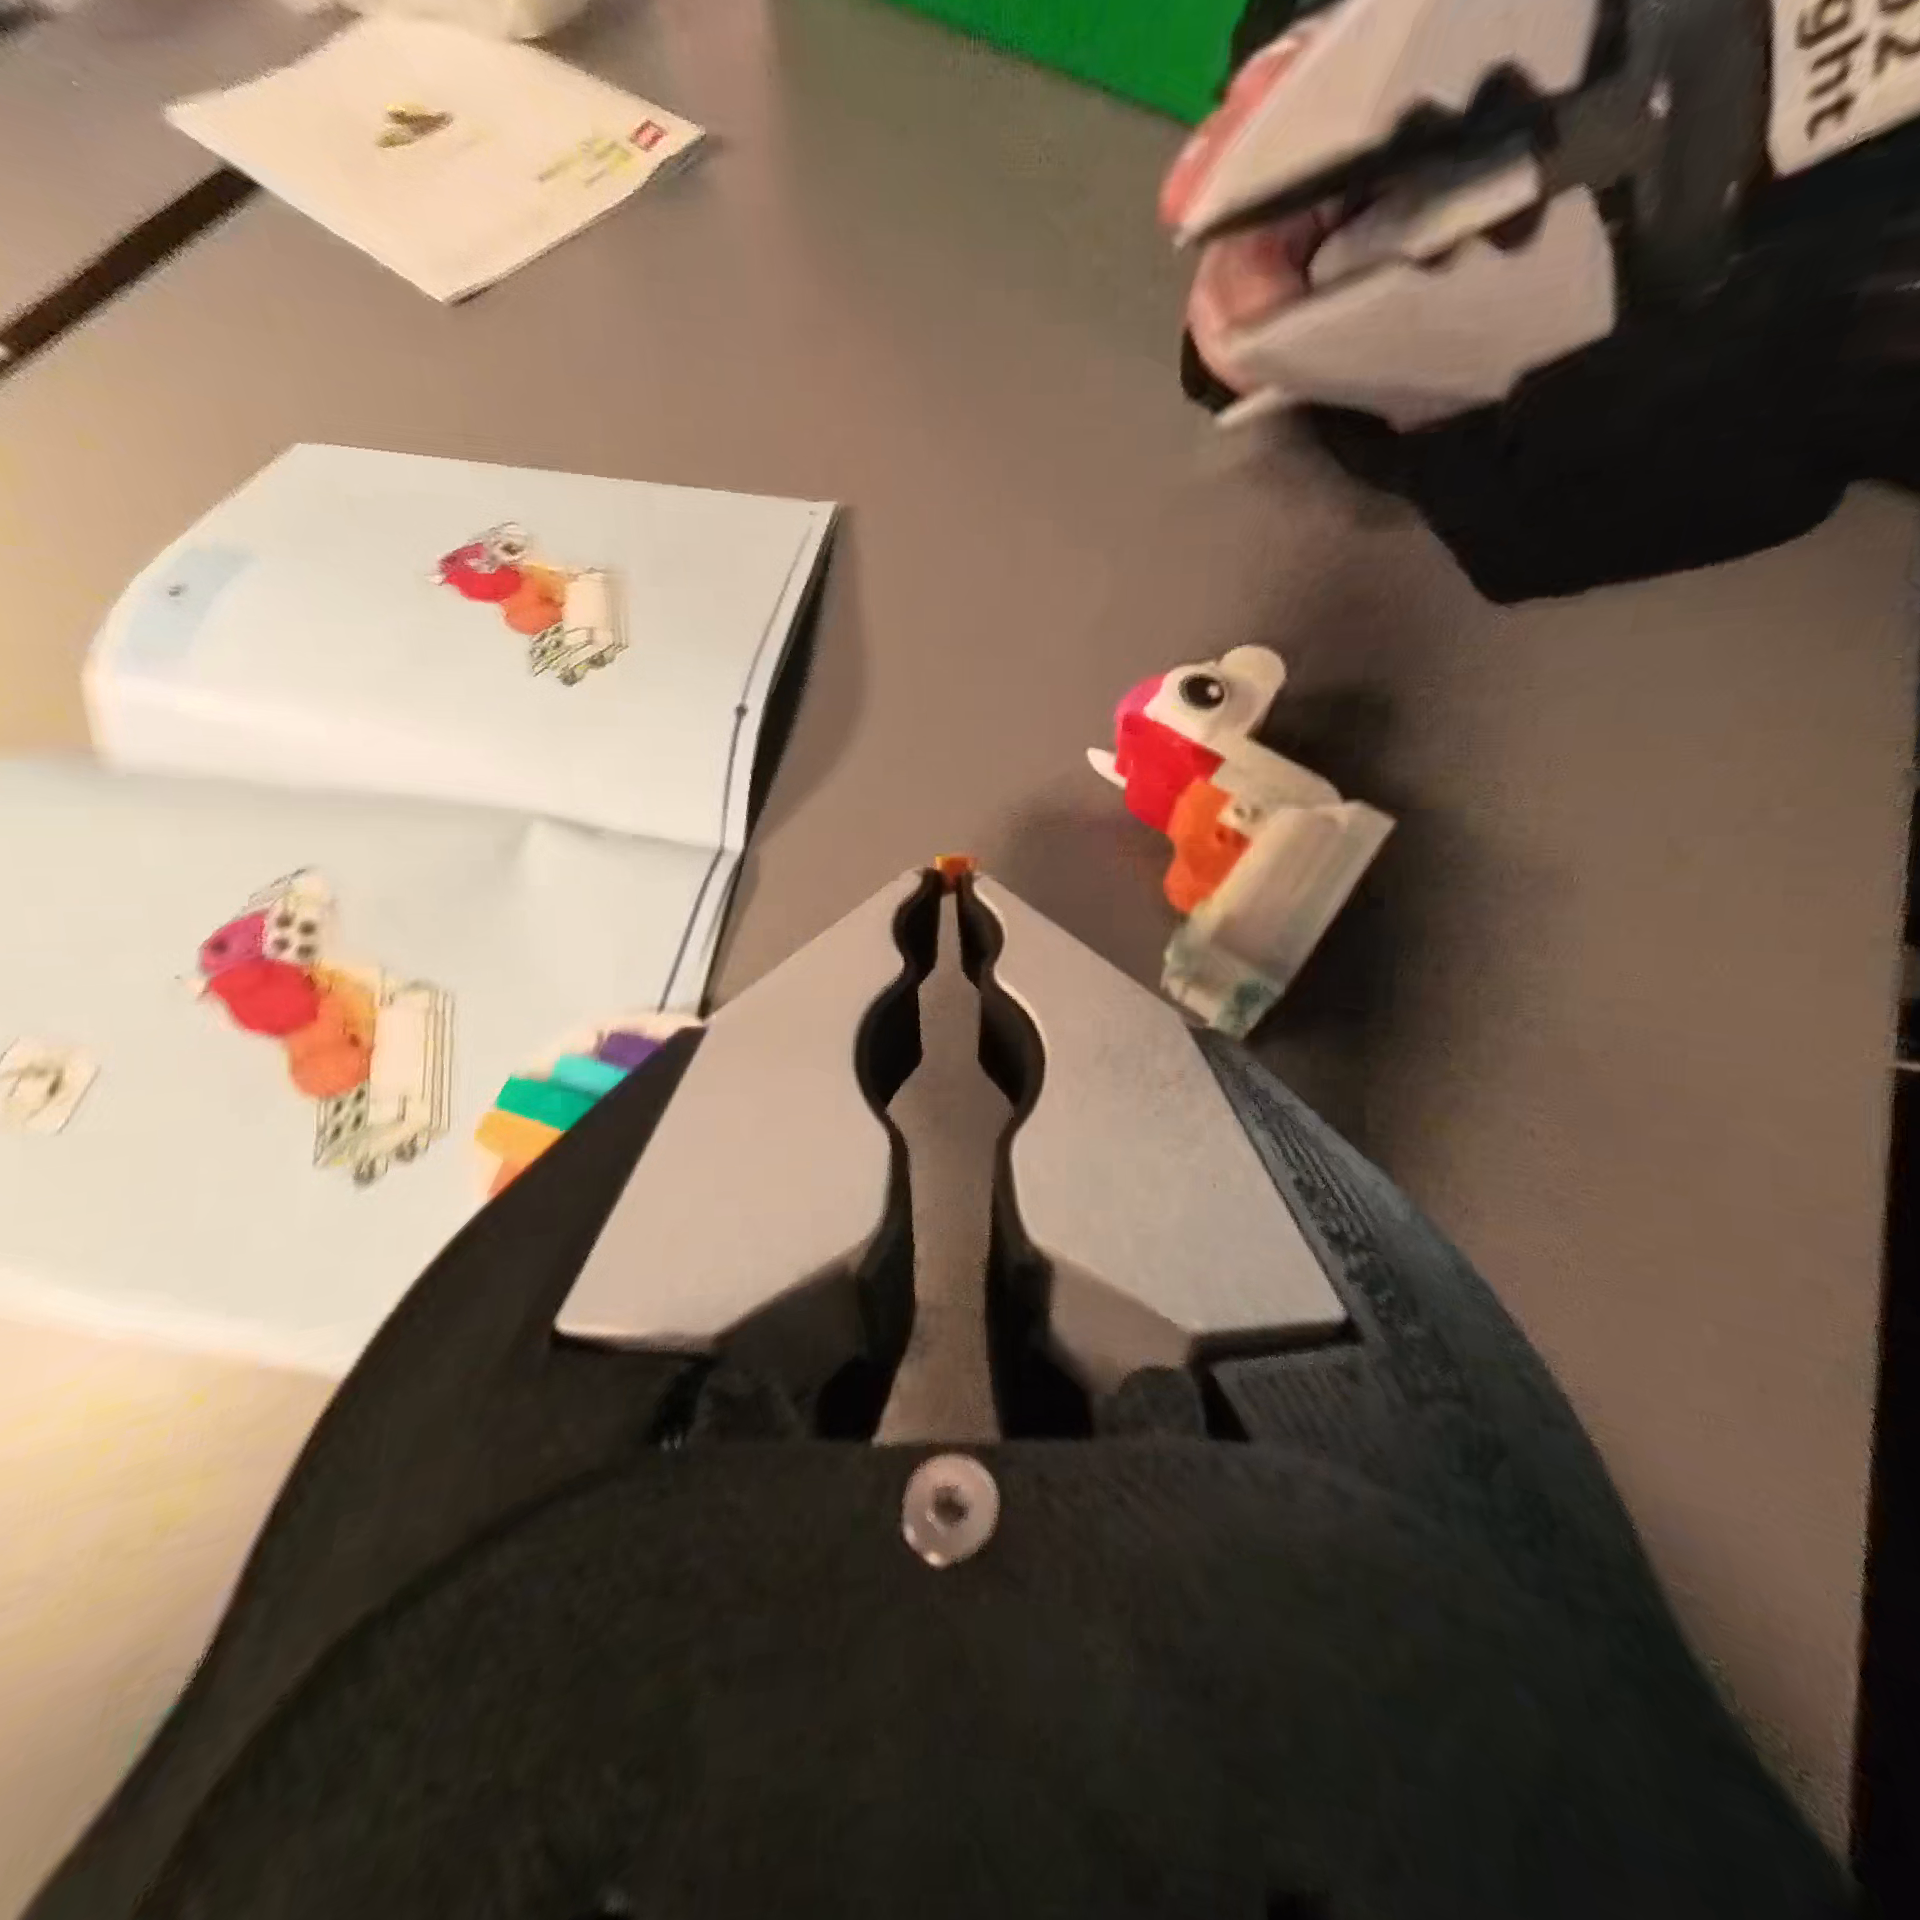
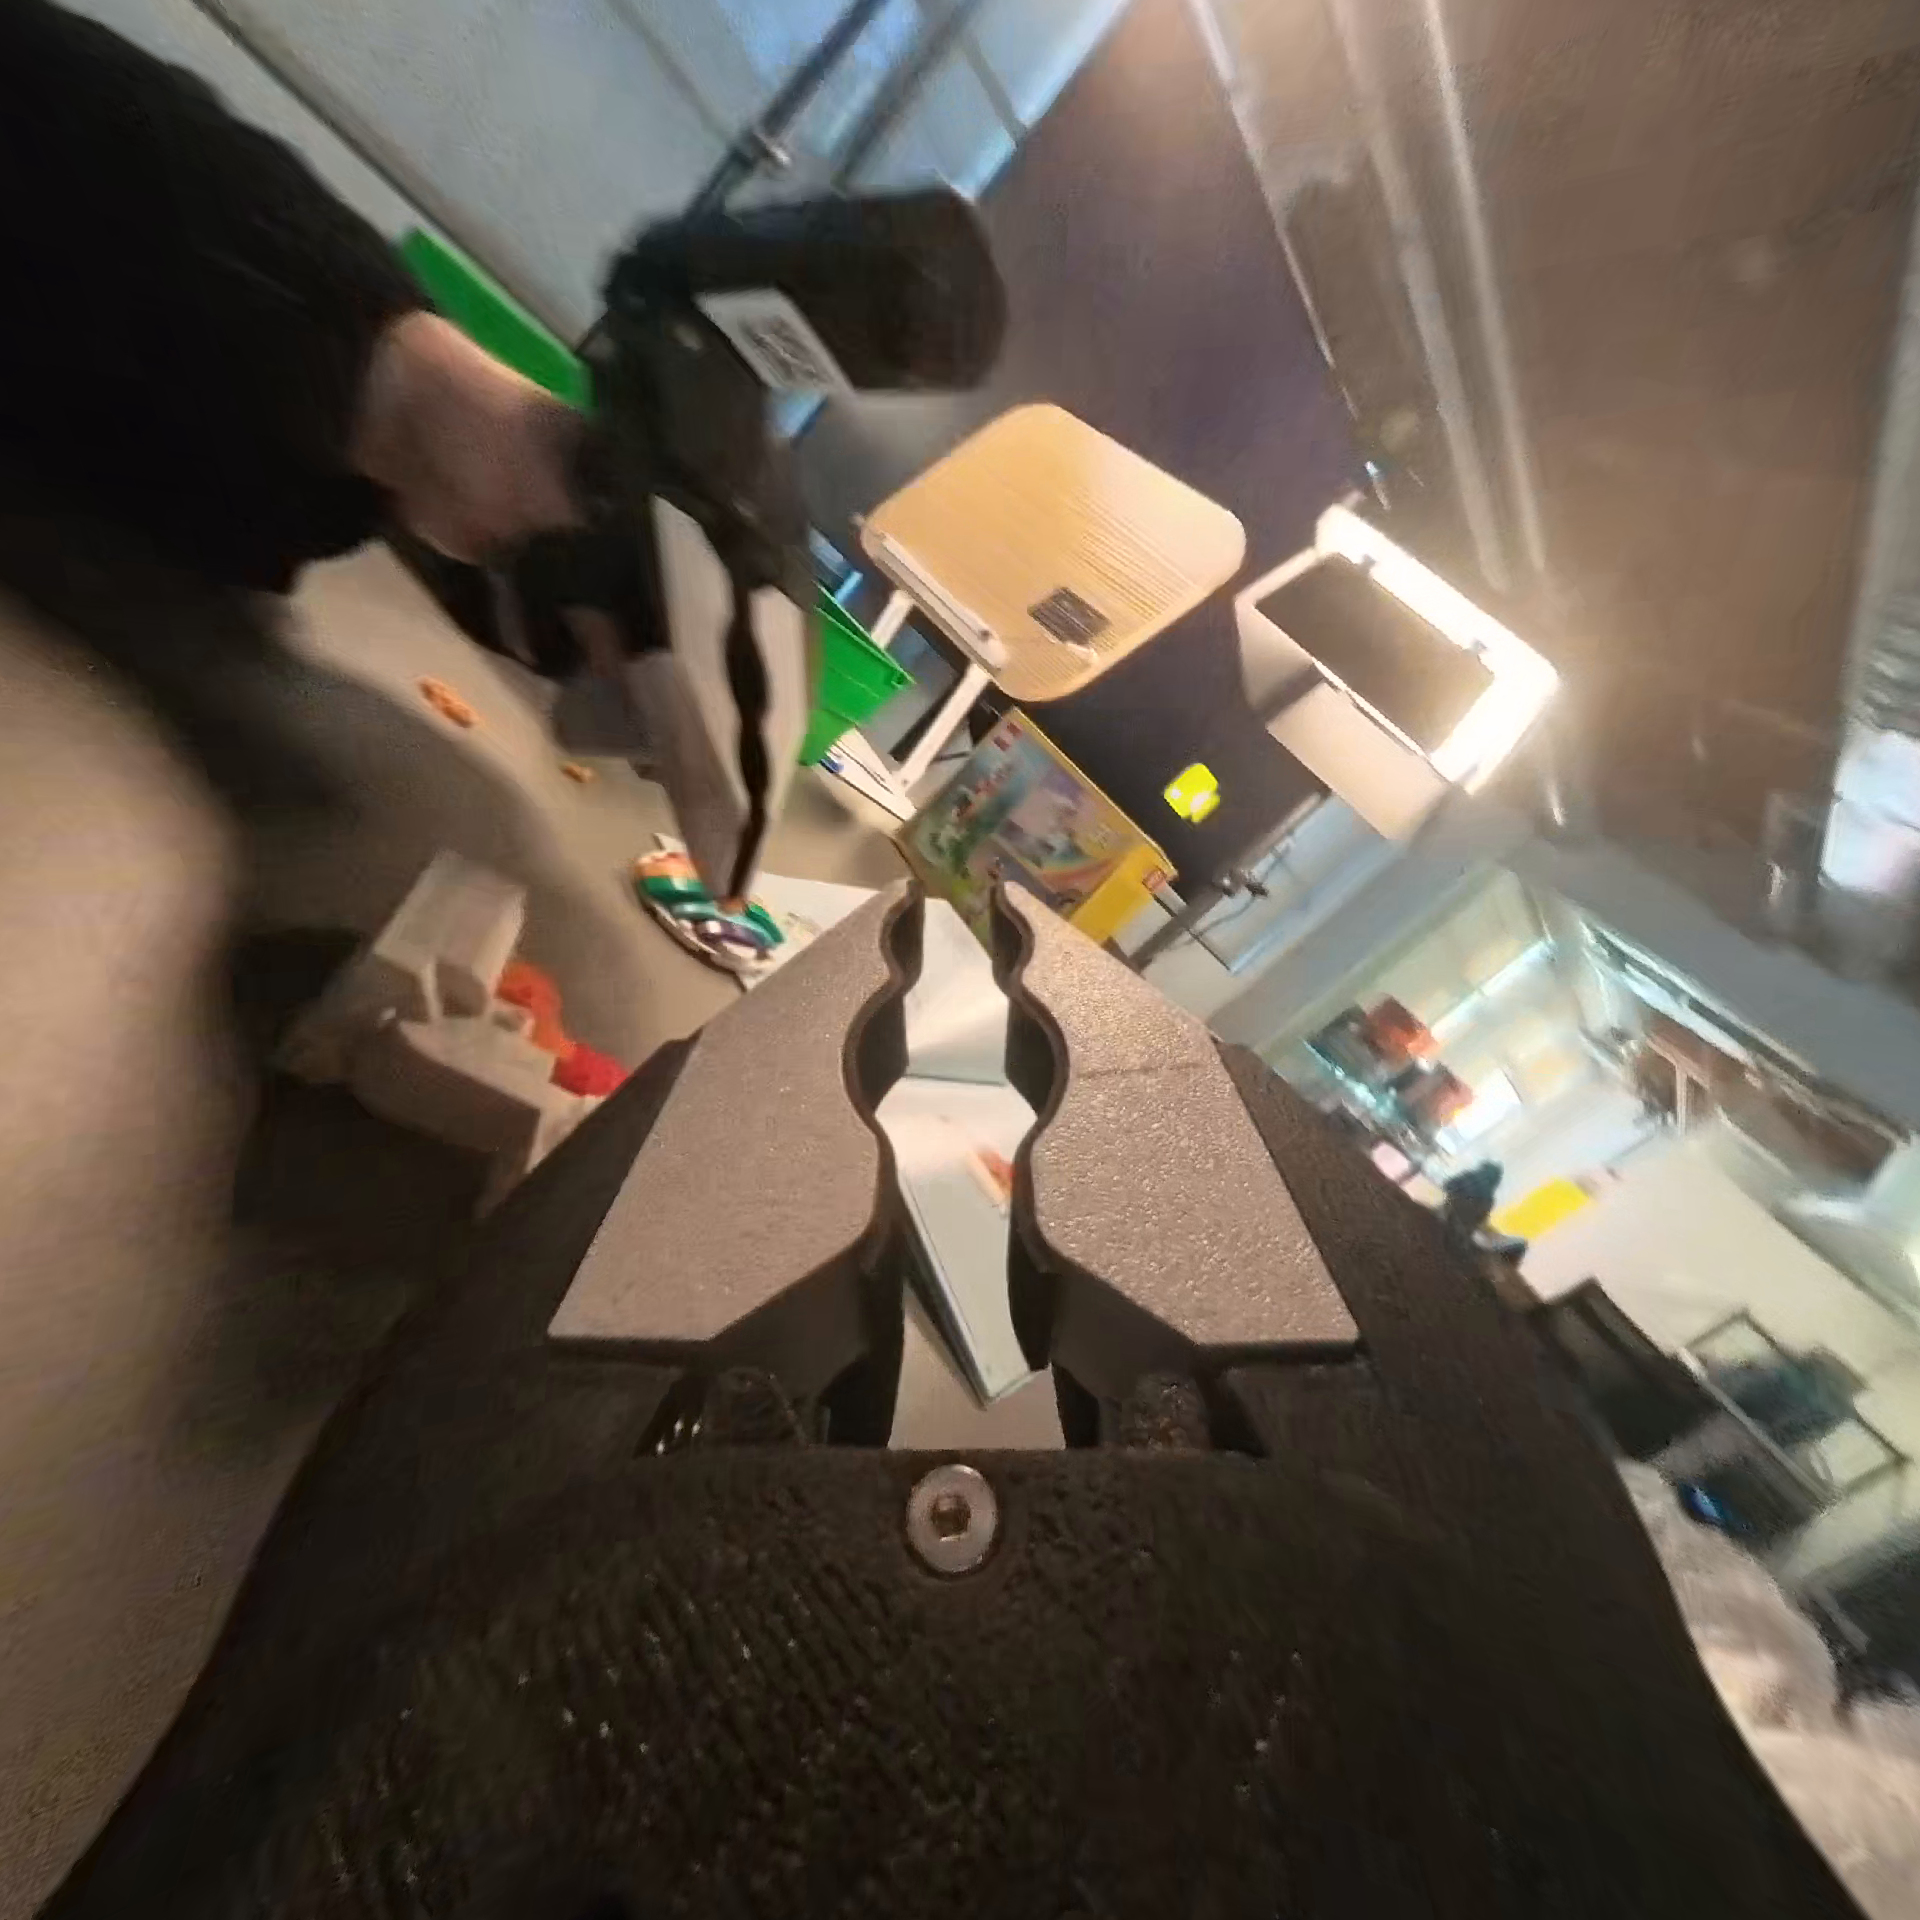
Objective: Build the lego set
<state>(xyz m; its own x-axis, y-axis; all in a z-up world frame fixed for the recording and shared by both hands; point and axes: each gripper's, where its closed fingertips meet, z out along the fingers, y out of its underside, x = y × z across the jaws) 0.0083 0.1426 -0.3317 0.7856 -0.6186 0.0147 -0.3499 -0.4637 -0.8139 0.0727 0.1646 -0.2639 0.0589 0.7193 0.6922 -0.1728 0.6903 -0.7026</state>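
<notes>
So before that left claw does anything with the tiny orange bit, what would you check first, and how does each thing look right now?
1. Left gripper has the small orange piece: ok, pinched at the very tips.
2. Grip is secure: cannot tell, only a sliver shows.
3. Partly built model is within reach and unobstructed: ok, it lies on the grey table just right of the tips.
4. Model is steadied: not ok, nothing holds it.
5. Right gripper is free to help: ok, open and empty, raised off the table.
6. Instruction booklet is open: ok, though blurred.
</notes>
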